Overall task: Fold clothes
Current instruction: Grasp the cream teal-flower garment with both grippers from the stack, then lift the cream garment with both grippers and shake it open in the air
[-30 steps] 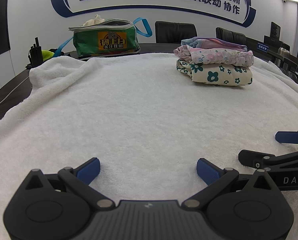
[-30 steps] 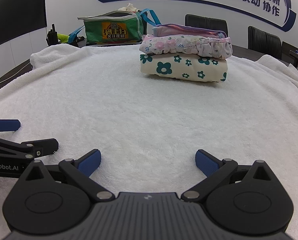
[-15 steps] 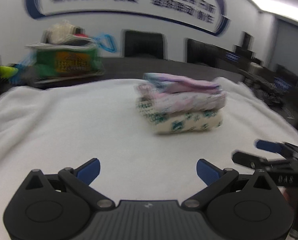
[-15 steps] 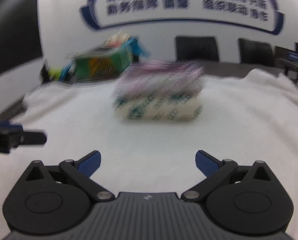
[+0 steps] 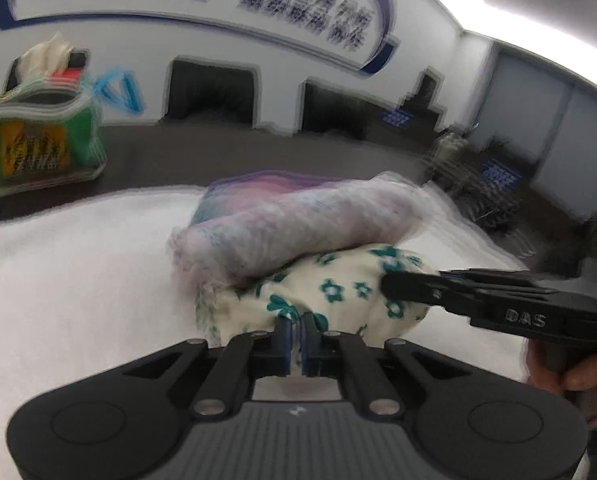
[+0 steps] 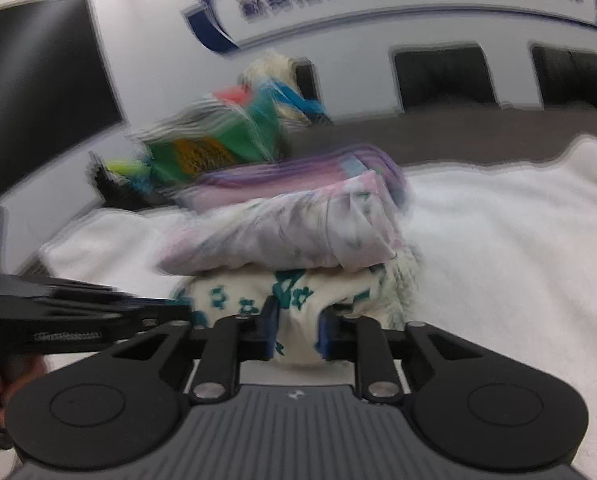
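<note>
Where fleecy flower-print bundle (image 5: 338, 300) bulges, both grippers' (image 5: 294, 340) (image 6: 296, 330) blue pads pinching

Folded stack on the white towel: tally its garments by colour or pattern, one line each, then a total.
Cream garment with green flowers, bottom, gripped by the left tool and the right tool: 1
Pale floral garment, middle: 1
Purple and pink garment, top: 1
Total: 3

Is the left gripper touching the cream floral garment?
Touching. The left wrist view shows the left gripper nearly shut, with a fold of the cream floral garment pinched between its blue pads.
</note>
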Available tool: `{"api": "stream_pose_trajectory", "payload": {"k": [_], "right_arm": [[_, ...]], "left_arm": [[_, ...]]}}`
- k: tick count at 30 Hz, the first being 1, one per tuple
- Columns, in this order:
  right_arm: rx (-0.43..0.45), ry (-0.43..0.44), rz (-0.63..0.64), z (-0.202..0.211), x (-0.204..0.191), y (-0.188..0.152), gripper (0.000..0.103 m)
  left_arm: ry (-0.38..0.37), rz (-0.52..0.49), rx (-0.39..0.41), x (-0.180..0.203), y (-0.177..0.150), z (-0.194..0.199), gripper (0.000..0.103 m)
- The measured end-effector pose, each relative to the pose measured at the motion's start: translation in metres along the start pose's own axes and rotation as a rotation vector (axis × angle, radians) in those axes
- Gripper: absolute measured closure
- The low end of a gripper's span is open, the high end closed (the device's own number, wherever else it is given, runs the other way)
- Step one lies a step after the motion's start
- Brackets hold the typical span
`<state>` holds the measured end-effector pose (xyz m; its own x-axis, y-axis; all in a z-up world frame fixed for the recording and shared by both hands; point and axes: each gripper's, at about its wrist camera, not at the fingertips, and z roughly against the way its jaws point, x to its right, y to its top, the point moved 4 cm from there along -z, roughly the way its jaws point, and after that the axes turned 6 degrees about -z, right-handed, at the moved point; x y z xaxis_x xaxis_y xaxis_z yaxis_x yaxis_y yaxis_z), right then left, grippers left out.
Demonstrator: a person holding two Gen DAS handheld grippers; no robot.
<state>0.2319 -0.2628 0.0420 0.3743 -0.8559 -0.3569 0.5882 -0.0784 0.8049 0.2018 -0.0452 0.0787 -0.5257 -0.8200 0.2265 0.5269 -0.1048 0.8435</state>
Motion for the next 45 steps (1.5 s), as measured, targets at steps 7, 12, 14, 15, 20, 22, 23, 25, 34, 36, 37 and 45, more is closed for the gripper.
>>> {"api": "stream_pose_trajectory", "payload": {"k": [7, 12, 14, 15, 20, 22, 23, 25, 34, 36, 37, 45], "right_arm": [[0.156, 0.417, -0.007, 0.154, -0.093, 0.018, 0.088], [0.073, 0.478, -0.053, 0.152, -0.129, 0.007, 0.086], [0.0, 0.413, -0.073, 0.128, -0.131, -0.008, 0.063], [0.001, 0.335, -0.063, 0.118, -0.131, -0.017, 0.055], [0.115, 0.084, 0.162, 0.121, -0.138, -0.06, 0.04], [0.1, 0.083, 0.229, 0.129, -0.142, -0.083, 0.04], [0.076, 0.092, 0.257, 0.133, -0.145, -0.097, 0.04], [0.029, 0.111, 0.315, 0.143, -0.152, -0.125, 0.041], [-0.144, 0.055, 0.39, 0.099, -0.154, -0.188, 0.082], [-0.13, 0.048, 0.349, 0.092, -0.157, -0.182, 0.103], [-0.106, 0.037, 0.349, 0.094, -0.161, -0.178, 0.103], [0.451, 0.137, 0.428, 0.267, -0.227, -0.082, 0.103]], "left_arm": [[-0.06, -0.005, 0.299, 0.036, -0.005, 0.18, 0.092], [0.082, -0.002, 0.219, 0.025, -0.051, 0.204, 0.03], [0.186, 0.009, 0.158, 0.013, -0.08, 0.202, 0.028], [0.215, 0.018, 0.138, 0.009, -0.095, 0.202, 0.028], [0.206, 0.05, 0.067, 0.01, -0.163, 0.213, 0.027], [0.175, 0.041, 0.038, 0.021, -0.181, 0.209, 0.027], [0.173, 0.036, 0.021, 0.026, -0.188, 0.207, 0.027], [0.18, 0.006, 0.011, 0.041, -0.202, 0.214, 0.027], [0.374, -0.059, -0.112, 0.048, -0.231, 0.189, 0.1], [0.367, -0.026, -0.041, 0.046, -0.217, 0.204, 0.102], [0.375, -0.04, 0.019, 0.05, -0.204, 0.219, 0.103], [0.41, -0.239, 0.52, 0.128, -0.084, 0.356, 0.103]]}}
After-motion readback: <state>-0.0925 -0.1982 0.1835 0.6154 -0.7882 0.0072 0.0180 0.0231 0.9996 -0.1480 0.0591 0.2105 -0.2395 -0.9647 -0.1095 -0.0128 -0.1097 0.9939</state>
